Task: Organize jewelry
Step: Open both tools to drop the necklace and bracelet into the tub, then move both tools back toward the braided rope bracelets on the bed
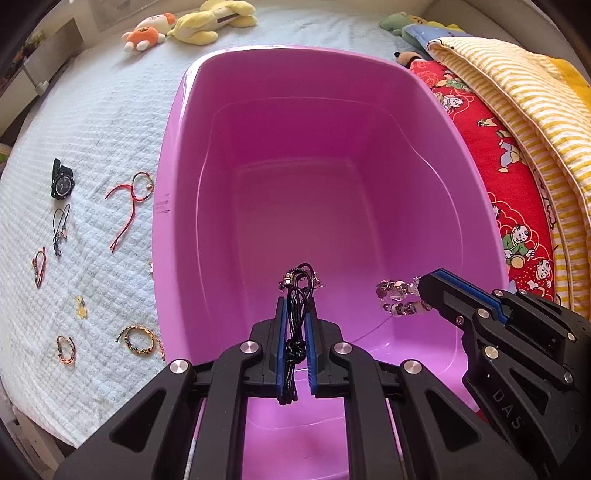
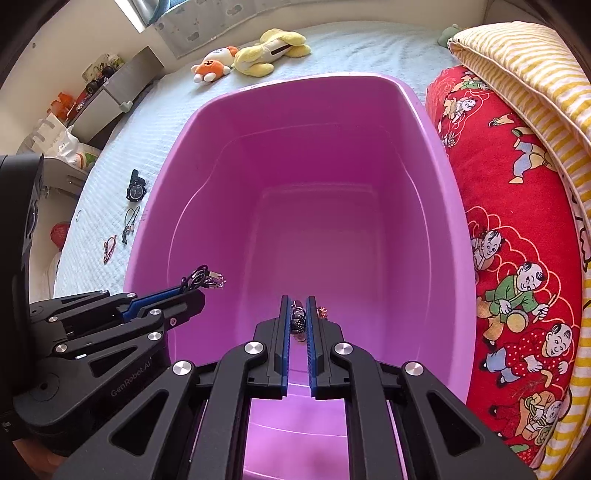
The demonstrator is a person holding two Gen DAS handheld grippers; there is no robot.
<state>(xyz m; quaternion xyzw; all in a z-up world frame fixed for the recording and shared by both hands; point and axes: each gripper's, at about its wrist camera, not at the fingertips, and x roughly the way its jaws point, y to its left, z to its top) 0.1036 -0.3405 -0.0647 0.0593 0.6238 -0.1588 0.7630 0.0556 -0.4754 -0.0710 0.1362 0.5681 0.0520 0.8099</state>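
A large pink plastic tub [image 1: 177, 122] [image 2: 155, 229] stands on the bed. My left gripper [image 1: 296, 301] [image 2: 201, 286] is shut on a black cord bracelet [image 1: 299, 295] [image 2: 203, 278] with a silver charm, held over the tub's near end. My right gripper [image 2: 296, 300] [image 1: 421, 286] is shut on a clear and pink beaded bracelet [image 1: 397, 297] [image 2: 298, 319], held over the tub beside the left one. The tub's inside looks bare.
On the white blanket left of the tub lie a black watch [image 1: 62, 181] [image 2: 136, 187], a red cord bracelet [image 1: 131, 201], a dark cord [image 1: 61, 227], several small woven bracelets [image 1: 142, 339] and a yellow charm [image 1: 80, 307]. A red pillow [image 1: 491, 147] [image 2: 517, 240] flanks the right. Plush toys [image 1: 192, 24] lie behind.
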